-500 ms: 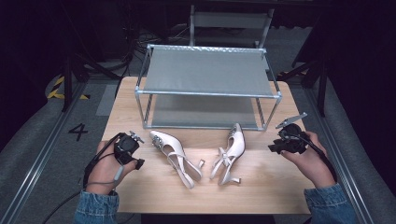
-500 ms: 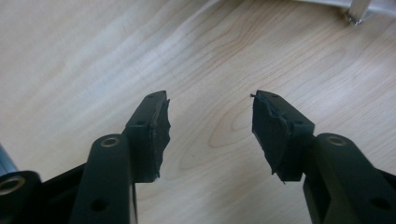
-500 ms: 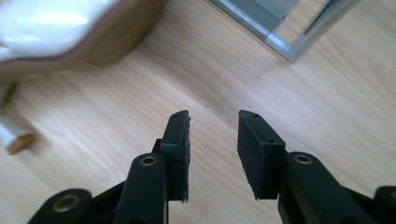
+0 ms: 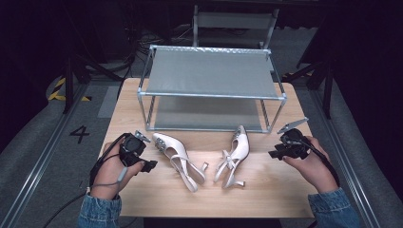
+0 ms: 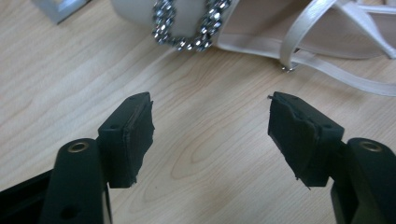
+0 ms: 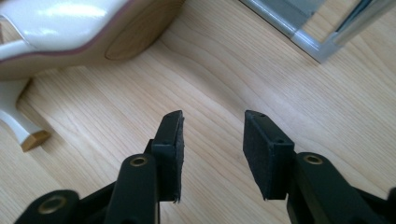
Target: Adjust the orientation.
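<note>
Two white slingback heels lie between the tools: left tool point(image 4: 151, 166), wide and empty, sits just beside the left heel point(image 4: 178, 160); right tool point(image 4: 274, 154), narrower, empty, nears the right heel point(image 4: 234, 156).

blue denim sleeves point(image 4: 99, 210), black fingers point(image 5: 128, 137)

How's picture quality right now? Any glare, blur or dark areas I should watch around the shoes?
High view: table evenly lit, surroundings nearly black, picture a little soft. Left gripper view: jaws sharp, the left shoe with its rhinestone buckle slightly out of focus at the top edge. Right gripper view: bright glare on the glossy right shoe; rack frame blurred.
</note>
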